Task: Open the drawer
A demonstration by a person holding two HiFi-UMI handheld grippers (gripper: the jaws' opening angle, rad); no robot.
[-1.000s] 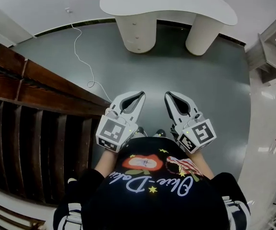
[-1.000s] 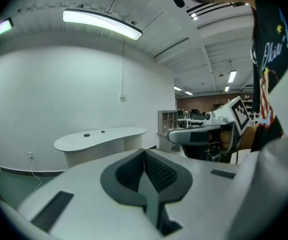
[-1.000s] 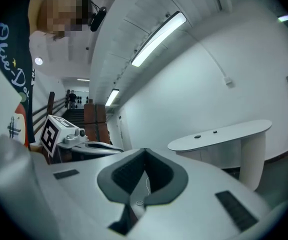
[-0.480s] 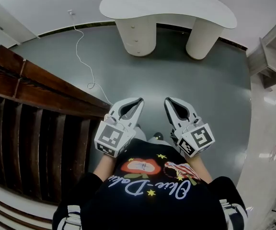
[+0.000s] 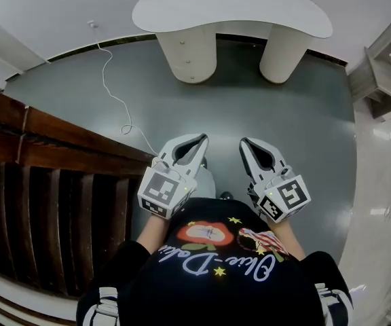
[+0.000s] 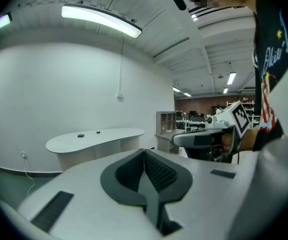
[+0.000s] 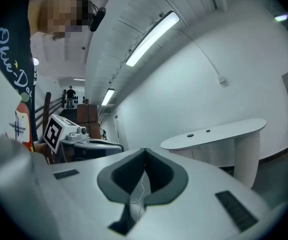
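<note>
Our left gripper (image 5: 201, 139) and right gripper (image 5: 244, 143), both pressed together and empty, face the white rounded drawer pedestal (image 5: 187, 54) well ahead; the left looks nearer.

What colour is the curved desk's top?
Plain white, no pattern. The curved desk shows best in the head view.

Overhead head view; gripper views facing shared white desk (image 5: 263, 12)

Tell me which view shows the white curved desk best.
Head view: the white curved desk shows nearly whole, its top and both pedestals. Both gripper views show it only side-on, with its lower part cut off.
</note>
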